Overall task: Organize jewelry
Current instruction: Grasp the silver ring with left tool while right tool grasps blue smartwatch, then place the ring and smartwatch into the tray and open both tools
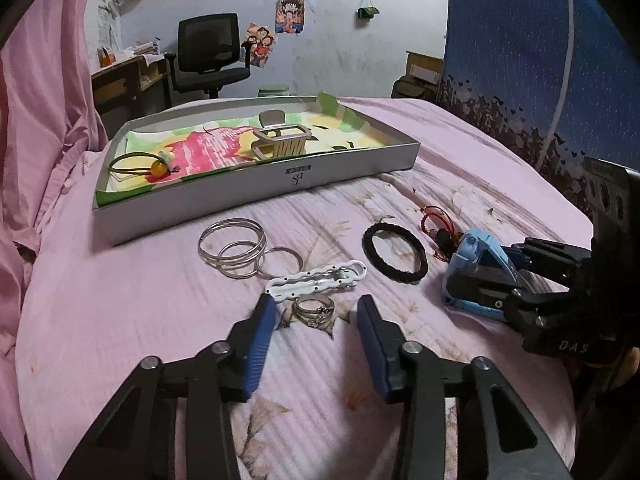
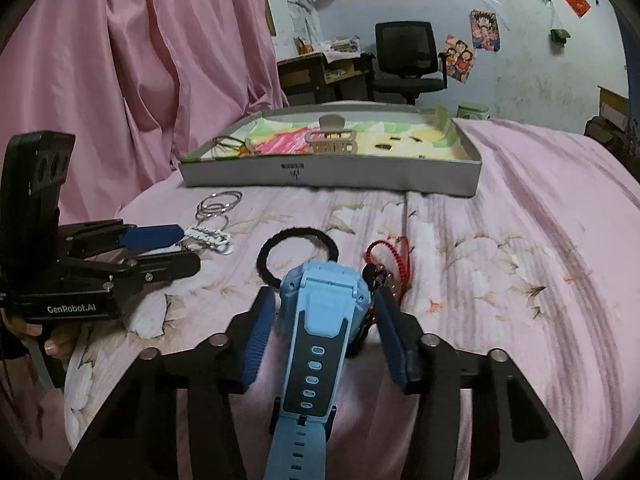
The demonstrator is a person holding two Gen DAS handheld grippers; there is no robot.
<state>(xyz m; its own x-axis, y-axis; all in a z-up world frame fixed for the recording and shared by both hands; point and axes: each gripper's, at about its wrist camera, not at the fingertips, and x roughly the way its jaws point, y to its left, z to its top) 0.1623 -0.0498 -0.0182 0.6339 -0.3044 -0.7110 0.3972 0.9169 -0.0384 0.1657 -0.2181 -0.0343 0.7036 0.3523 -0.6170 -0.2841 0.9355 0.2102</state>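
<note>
My left gripper [image 1: 316, 310] is open, its blue pads on either side of a silver ring [image 1: 314, 309] on the pink bedspread. My right gripper [image 2: 323, 300] is open around a light-blue watch [image 2: 320, 320]; the pads flank the watch body and I cannot tell if they touch it. The watch also shows in the left wrist view [image 1: 474, 258]. A grey tray [image 1: 256, 188] holds a beige hair claw [image 1: 282, 140] and a hair tie with an orange bead [image 1: 154, 168]. Silver bangles [image 1: 234, 252], a white clip [image 1: 316, 282], a black hair tie [image 1: 394, 254] and a red cord [image 1: 438, 220] lie on the bed.
A pink curtain [image 2: 120, 80] hangs at the left. A black office chair [image 2: 408, 60] and desk [image 2: 316, 68] stand beyond the bed. A blue patterned cloth [image 1: 520, 60] hangs at the right. The tray [image 2: 328, 172] sits at the bed's far side.
</note>
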